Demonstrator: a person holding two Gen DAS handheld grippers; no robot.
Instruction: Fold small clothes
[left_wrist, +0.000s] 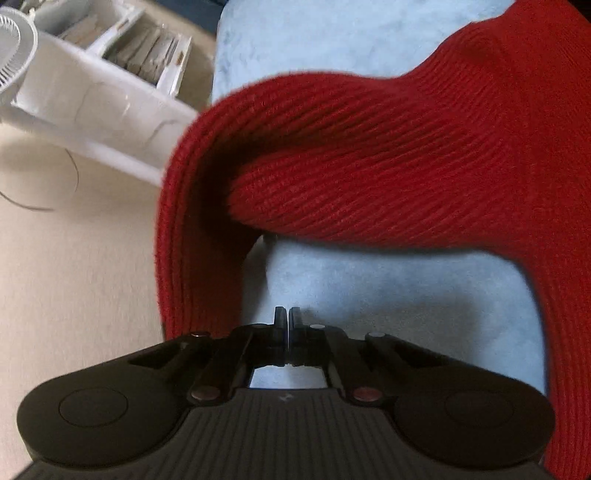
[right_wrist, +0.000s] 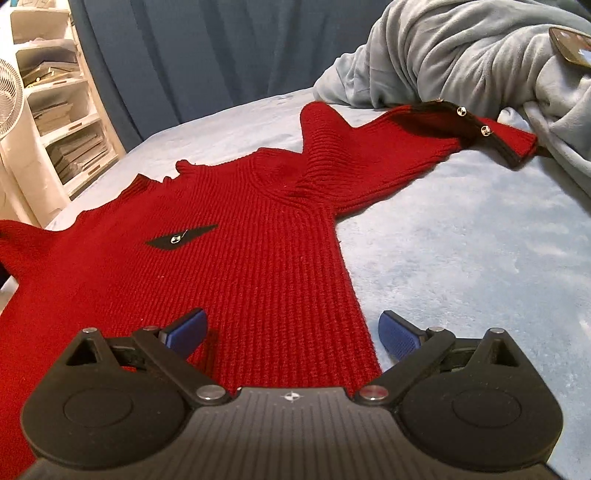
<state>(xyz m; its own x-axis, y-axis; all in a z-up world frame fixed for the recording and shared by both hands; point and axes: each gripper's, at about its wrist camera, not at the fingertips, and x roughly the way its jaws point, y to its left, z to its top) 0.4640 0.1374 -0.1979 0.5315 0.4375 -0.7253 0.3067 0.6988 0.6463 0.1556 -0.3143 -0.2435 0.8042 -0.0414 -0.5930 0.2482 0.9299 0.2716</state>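
Note:
A red ribbed knit sweater (right_wrist: 258, 258) lies spread on a light blue bed cover (right_wrist: 461, 258). One sleeve (right_wrist: 406, 147) stretches to the far right, with a black cuff band and metal studs. My right gripper (right_wrist: 291, 332) is open, low over the sweater's right side edge, one blue pad (right_wrist: 188, 328) over the knit and the other over the cover. In the left wrist view a part of the sweater (left_wrist: 369, 158) hangs lifted and draped in front of the camera. My left gripper (left_wrist: 287, 321) has its jaws together; no cloth shows between the tips.
A bunched grey-blue blanket (right_wrist: 461, 55) lies at the far right of the bed with a dark phone-like object (right_wrist: 570, 46) on it. White shelves (right_wrist: 55, 110) and a white fan (right_wrist: 9, 99) stand left of the bed. Beige floor (left_wrist: 74, 277) shows beside the bed edge.

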